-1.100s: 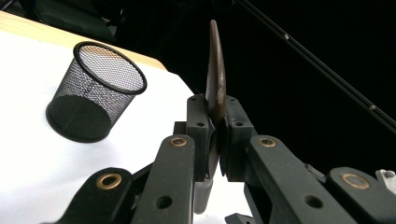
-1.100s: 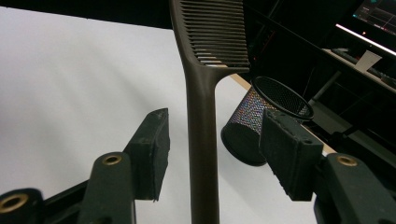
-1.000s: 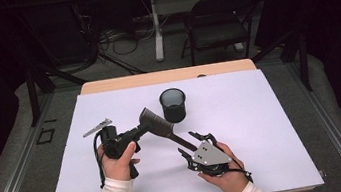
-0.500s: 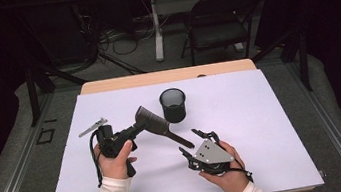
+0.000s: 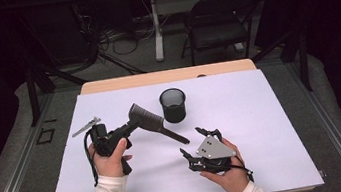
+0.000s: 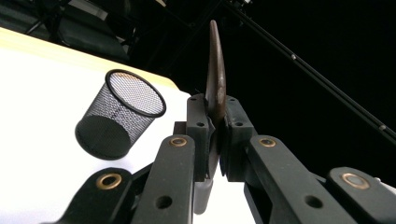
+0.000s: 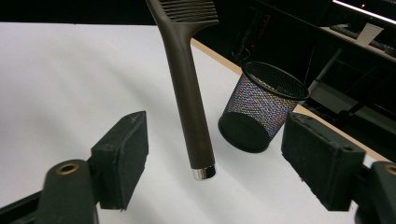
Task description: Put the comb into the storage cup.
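So this was right at a handover, as far as I could judge. The left gripper (image 5: 122,131) had the comb (image 5: 147,120) clenched by its toothed head, and the thing hung in the air over the table (image 5: 272,112), handle slanting down toward the right gripper (image 5: 199,141). The right one's jaws had just been opening and stood wide apart, pads (image 7: 122,156) well clear on either side of the handle tip, so nothing was being squeezed on that side. To me it looked like the right had let go and the left now carried it alone.

Next move, I'd guess: swing the comb over to the mesh cup (image 5: 173,105) and drop it in handle first. That would call for tipping it more upright and lining the tip up with the rim, since the cup's mouth wasn't that roomy and it stood just beyond the comb.

Materials: the comb was a matte dark brown, plastic by the look of it, with a long tapered handle ending in a shiny little metal cap (image 7: 204,173). The cup was black wire mesh, round, with a solid rim. The table was covered in plain white sheet, and the jaw pads looked like soft black foam or rubber.
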The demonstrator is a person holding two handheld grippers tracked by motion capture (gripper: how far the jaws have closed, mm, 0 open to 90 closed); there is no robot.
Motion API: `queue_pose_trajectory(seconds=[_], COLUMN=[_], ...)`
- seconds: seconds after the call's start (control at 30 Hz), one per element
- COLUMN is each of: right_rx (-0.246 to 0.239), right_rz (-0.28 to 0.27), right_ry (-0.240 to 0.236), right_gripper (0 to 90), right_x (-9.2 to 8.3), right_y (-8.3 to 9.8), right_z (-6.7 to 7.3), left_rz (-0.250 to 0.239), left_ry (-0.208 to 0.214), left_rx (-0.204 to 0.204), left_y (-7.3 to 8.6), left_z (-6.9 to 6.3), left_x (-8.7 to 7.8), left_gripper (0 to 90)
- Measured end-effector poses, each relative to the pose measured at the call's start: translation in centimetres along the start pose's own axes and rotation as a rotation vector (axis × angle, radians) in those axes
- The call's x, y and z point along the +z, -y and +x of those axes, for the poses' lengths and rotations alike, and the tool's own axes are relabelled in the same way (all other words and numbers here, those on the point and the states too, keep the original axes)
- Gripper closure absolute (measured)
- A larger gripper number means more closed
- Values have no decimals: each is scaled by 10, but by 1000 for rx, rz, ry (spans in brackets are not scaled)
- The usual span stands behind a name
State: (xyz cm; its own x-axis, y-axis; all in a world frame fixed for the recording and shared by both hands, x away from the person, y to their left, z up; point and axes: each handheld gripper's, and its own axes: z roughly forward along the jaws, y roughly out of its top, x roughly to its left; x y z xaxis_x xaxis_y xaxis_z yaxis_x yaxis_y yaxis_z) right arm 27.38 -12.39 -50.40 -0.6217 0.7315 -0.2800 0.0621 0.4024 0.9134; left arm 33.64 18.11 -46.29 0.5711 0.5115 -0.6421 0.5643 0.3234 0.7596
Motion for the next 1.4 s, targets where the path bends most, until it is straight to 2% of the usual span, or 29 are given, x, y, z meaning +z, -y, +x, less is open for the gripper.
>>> queue_pose_trajectory(seconds=[0.3,0.47,0.6,0.83,0.97,1.03,1.17,1.4], right_rx=[70,92,89,116,151,158,174,167], right_rz=[12,1,17,24,17,15,13,19], right_ry=[25,10,11,11,8,-10,-11,-5], right_gripper=[152,150,150,149,155,153,149,115], right_x=[0,-2,-2,-2,-5,-6,-8,-8], right_y=[1,1,2,2,2,3,5,6], right_z=[-7,-10,-10,-14,-18,-21,-26,-27], left_rz=[-21,-38,-47,-59,-54,-53,-56,-55], left_ry=[-9,-14,-20,-24,-27,-29,-31,-46], left_rx=[-3,-6,-1,0,9,13,18,35], left_y=[-4,-6,-8,-11,-13,-14,-17,-27], left_z=[3,4,4,4,4,3,1,-3], left_x=[-5,-8,-10,-12,-11,-10,-8,-3], left_gripper=[843,843,843,843,843,843,843,843])
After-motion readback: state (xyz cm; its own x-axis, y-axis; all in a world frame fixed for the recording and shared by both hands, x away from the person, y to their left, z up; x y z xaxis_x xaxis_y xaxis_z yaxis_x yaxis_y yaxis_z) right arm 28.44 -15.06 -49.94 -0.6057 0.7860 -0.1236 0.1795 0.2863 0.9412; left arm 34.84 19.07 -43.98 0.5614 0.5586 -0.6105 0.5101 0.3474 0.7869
